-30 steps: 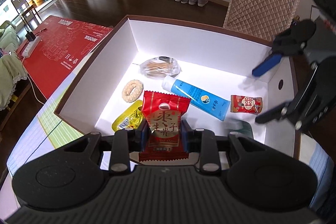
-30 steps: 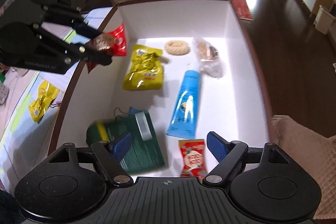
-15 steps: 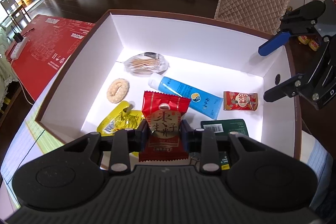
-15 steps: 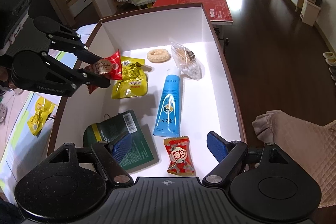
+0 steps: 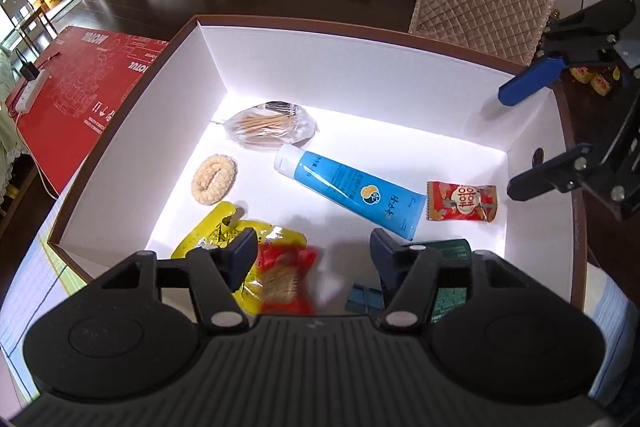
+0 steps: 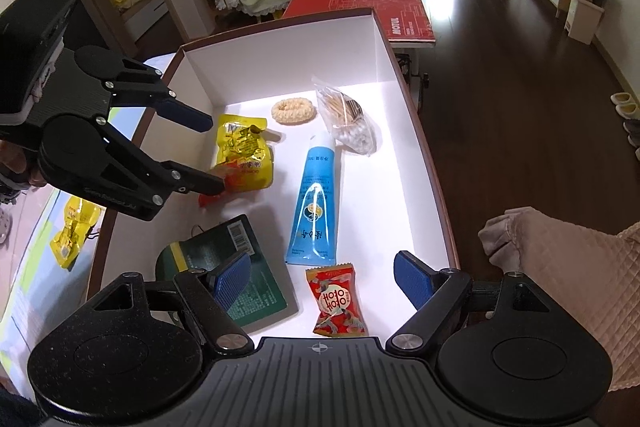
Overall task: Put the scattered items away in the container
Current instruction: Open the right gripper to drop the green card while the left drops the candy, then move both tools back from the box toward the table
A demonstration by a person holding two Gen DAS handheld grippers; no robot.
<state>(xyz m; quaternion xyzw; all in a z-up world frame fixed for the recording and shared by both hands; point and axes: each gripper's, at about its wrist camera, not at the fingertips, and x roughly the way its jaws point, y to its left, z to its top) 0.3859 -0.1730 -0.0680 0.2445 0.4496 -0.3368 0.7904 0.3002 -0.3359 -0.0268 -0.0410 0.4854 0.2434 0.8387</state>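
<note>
red packet (image 5: 286, 277) lies blurred in the box (image 5: 360, 67), between your left gripper (image 5: 312, 255) jaws, which gape wide and grip nothing. it overlaps the yellow pouch (image 6: 242, 157). farther on, your right gripper (image 6: 324, 277) jaws spread empty above the candy (image 6: 338, 301).

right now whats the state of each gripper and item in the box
left gripper: open, empty
right gripper: open, empty
red snack packet: blurred, loose below the left gripper
blue tube: lying flat, capped
box: open-topped
yellow pouch: lying in box
</note>
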